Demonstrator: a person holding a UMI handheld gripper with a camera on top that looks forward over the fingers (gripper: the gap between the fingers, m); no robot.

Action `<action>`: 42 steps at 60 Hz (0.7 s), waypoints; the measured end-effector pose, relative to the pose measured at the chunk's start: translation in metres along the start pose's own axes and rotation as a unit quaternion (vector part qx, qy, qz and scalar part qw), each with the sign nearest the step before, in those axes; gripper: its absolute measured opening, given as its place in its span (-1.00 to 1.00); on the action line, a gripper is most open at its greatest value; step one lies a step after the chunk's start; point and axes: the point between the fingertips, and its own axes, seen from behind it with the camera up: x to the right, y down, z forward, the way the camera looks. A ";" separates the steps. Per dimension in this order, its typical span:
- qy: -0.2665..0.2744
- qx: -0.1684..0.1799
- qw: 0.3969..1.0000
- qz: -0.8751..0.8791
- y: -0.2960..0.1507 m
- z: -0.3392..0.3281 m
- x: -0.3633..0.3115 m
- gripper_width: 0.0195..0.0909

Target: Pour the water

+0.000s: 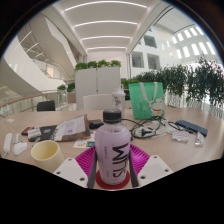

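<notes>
A clear water bottle [112, 140] with a white cap and a dark label stands upright between my fingers. My gripper [112, 165] is shut on it, the pink pads [86, 160] pressing its lower body from both sides. A red ring shows around the bottle's base. To the left of the fingers, on the table, stands a pale yellow cup [45, 151], open side up. I cannot see whether the bottle's base touches the table.
The long table [185, 148] carries papers, cables and small devices beyond the bottle. A green bag [147, 96] and a second bottle [118, 97] stand further back. A white object [8, 145] lies left of the cup.
</notes>
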 end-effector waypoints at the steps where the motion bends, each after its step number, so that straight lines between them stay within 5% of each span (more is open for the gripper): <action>1: 0.000 0.001 1.000 -0.002 -0.001 0.000 -0.001 -0.15; 13: 0.002 -0.025 1.000 -0.004 0.002 -0.013 -0.011 0.07; 19: 0.002 -0.072 0.997 -0.003 0.017 -0.022 -0.010 0.84; 42: 0.044 -0.101 0.994 0.003 -0.004 -0.171 -0.044 0.80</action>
